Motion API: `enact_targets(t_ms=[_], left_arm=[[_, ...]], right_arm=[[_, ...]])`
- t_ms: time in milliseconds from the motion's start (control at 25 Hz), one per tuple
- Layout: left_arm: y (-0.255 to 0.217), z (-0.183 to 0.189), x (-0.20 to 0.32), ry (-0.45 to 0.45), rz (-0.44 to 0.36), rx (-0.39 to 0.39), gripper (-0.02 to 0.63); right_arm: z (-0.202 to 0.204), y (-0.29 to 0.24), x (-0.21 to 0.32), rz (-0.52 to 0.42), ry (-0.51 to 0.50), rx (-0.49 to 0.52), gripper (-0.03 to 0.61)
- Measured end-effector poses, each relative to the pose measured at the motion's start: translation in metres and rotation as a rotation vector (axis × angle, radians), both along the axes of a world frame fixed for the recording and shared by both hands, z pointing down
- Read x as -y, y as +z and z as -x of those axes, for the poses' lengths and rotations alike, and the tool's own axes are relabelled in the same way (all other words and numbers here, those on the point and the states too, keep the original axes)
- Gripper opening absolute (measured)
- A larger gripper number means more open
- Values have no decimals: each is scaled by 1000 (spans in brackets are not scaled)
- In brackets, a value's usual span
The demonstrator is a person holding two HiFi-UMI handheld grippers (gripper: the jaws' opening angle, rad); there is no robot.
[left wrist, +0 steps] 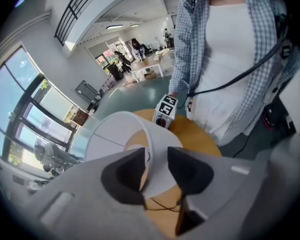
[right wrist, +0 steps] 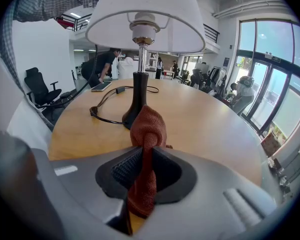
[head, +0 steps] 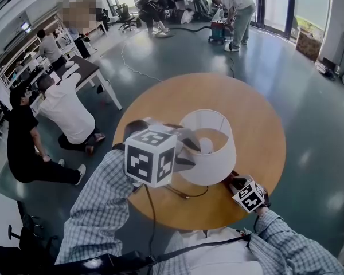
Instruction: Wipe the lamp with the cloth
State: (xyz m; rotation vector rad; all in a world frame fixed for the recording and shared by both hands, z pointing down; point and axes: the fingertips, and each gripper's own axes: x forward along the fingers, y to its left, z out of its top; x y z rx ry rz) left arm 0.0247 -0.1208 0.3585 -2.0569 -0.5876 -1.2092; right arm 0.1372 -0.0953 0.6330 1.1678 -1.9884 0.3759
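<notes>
Left gripper (left wrist: pixel 156 156): carried on a checked-sleeved arm reaching in from the lower left of the head view to frame centre and pitched steeply down. Its jaws are set apart astride the wall of the white shade (head: pixel 218 164), with no pad seen pressing on it. Right gripper (right wrist: pixel 147 156): held low at the lower right of the head view and angled down toward the lamp (right wrist: pixel 138 84), which is stood upright on the round wooden table (head: pixel 252 113). Its jaws are clamped on the rust-red cloth (right wrist: pixel 147 126), which is bunched just in front of the lamp's dark base (right wrist: pixel 130 116).
</notes>
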Motion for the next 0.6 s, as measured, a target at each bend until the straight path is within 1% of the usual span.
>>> enact_targets(t_ms=[120, 200, 280, 360, 480, 600], left_arm=[[-1, 0, -2, 9, 8, 3, 132], [-2, 0, -3, 0, 33, -15, 114], [-5, 0, 1, -43, 73, -42, 82], [-7, 1, 9, -90, 109, -67, 77], [-10, 7, 22, -133, 142, -103, 77], [-13, 18, 33, -194, 171, -147, 77]], right_arm=[[-2, 0, -1, 1, 2, -2, 63], [-2, 0, -1, 2, 7, -2, 63], [-3, 1, 0, 2, 10, -2, 63], [-4, 1, 2, 2, 11, -4, 63], [-7, 1, 6, 1, 21, -2, 63], [-12, 1, 10, -14, 66, 28, 63]])
